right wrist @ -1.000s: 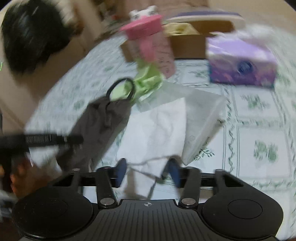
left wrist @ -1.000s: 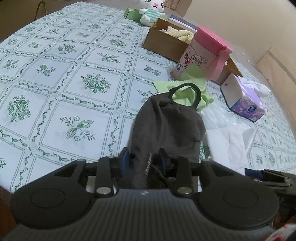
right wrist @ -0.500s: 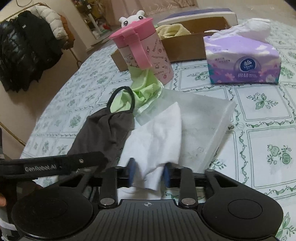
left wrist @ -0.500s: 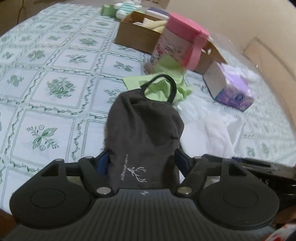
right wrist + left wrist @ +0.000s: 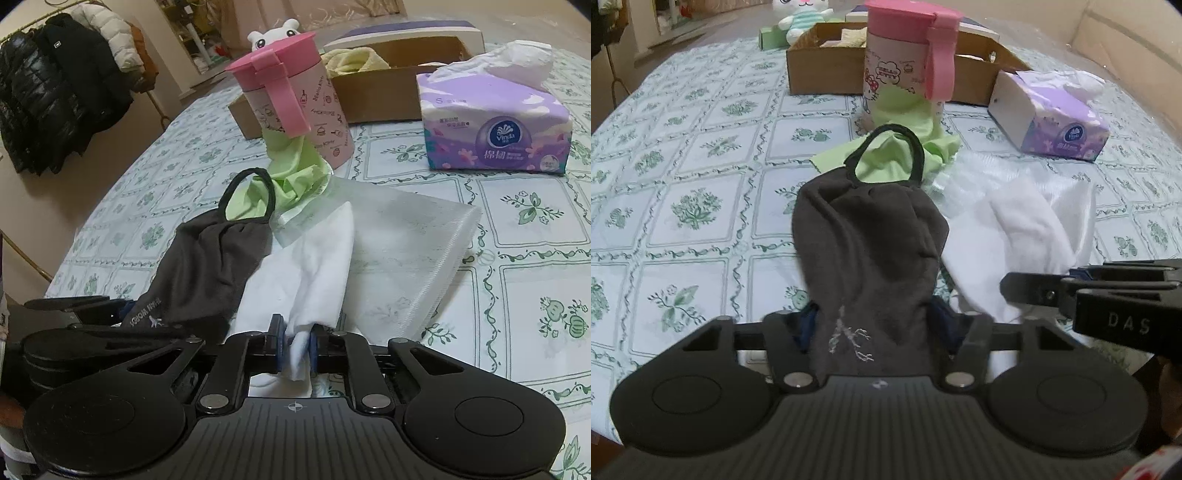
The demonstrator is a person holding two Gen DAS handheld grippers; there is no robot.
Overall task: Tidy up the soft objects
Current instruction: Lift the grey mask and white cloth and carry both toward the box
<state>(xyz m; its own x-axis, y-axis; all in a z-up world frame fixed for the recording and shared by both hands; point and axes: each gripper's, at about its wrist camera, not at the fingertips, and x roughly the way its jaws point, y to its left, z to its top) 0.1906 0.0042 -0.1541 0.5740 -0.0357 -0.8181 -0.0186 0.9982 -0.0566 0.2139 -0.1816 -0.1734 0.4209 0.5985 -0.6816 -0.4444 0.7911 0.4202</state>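
Pinching the near tip of the white cloth (image 5: 310, 280), the right claw (image 5: 295, 349) seems set to drag it off the worktop (image 5: 517, 236); the left claw (image 5: 873, 325) stands wide around the dark mask (image 5: 866, 243), seemingly just freed.

This is a lived-in home. A floral tablecloth (image 5: 701, 206) covers the table, with a Vinda tissue pack (image 5: 495, 122) right of a pink Hello Kitty cup (image 5: 905, 62). A plush toy (image 5: 801, 14) sits behind the cup; 1 coat rack (image 5: 55, 88) stands far left.
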